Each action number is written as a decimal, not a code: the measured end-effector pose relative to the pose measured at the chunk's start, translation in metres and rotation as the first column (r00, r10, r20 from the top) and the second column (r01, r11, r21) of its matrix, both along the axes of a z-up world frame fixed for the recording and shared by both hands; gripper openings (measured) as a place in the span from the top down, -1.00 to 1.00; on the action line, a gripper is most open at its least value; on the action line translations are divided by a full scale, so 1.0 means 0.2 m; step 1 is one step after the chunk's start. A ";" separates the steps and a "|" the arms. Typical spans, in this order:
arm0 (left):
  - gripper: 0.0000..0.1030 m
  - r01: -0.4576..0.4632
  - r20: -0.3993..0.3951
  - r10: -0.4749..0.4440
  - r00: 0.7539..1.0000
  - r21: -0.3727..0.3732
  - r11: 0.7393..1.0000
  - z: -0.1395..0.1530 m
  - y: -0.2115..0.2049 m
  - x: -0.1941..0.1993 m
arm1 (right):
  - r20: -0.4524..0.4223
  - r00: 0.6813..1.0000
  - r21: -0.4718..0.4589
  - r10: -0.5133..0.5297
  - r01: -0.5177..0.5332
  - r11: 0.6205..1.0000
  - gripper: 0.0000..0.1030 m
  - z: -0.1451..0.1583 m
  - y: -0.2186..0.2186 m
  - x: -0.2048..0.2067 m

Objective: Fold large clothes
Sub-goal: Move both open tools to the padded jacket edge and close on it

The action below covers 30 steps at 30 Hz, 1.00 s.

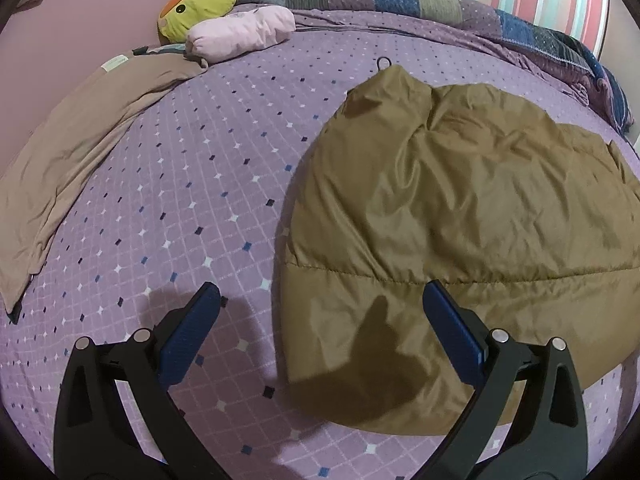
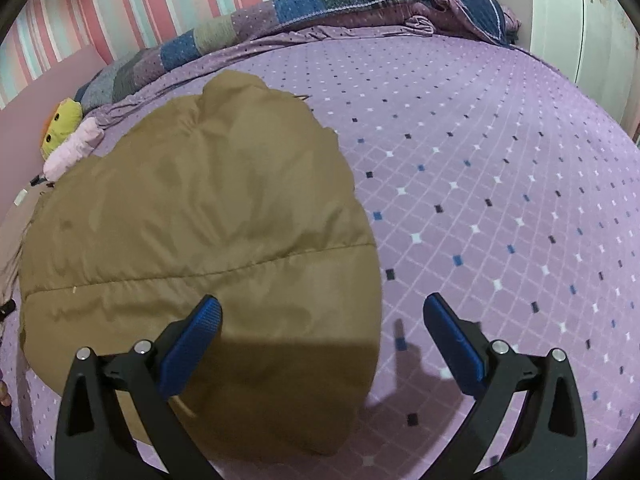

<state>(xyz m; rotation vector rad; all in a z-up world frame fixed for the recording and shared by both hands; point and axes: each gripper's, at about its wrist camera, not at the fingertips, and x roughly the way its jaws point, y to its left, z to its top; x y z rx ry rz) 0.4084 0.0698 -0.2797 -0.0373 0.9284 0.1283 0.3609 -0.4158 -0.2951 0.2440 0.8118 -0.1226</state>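
Two gaping grippers, left gripper (image 1: 320, 300), right gripper (image 2: 322, 312), tan jacket (image 1: 460, 240)

- Soft, even indoor light across both views, moderately bright, with a faint pink-purple cast and no harsh glare anywhere.
- Light sits behind and above the cameras: shadows fall forward, away from the lens.
- Left wrist view: a gripper-shaped shadow lies dark on the brown jacket (image 1: 460, 220) at 6 o'clock, a paler one on the bedspread (image 1: 180, 200) at 7 o'clock.
- Right wrist view: a broad shadow band crosses the jacket's near hem at 6 o'clock; a thinner, finger-like shadow sits on the bedspread at 5 o'clock.
- Heavy fisheye bulge: the bed curves like a dome, and the striped wall (image 2: 120, 4) bends at 11 o'clock.
- Black vignette eats every corner.
- Centre is sharp; the rims are slightly soft and the jacket's near edge looks smeared.
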 end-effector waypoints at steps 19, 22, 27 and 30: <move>-0.94 0.008 -0.012 -0.008 1.000 0.011 1.000 -0.04 -0.03 -0.01 | -0.028 0.986 0.275 0.163 -0.149 0.950 -0.96 -0.21 0.04 0.00; -0.94 0.008 -0.011 -0.007 1.000 0.012 1.000 -0.05 -0.02 0.00 | -0.029 0.984 0.255 0.178 -0.165 0.953 -0.94 -0.20 0.08 0.02; -0.94 0.008 -0.007 -0.008 1.000 0.021 1.000 -0.05 0.00 0.00 | -0.038 0.983 0.265 0.178 -0.161 0.951 -0.94 -0.18 0.10 0.08; -0.94 0.005 -0.007 -0.005 1.000 0.025 1.000 -0.05 0.03 0.00 | -0.046 0.981 0.264 0.191 -0.172 0.949 -0.79 -0.16 0.12 0.10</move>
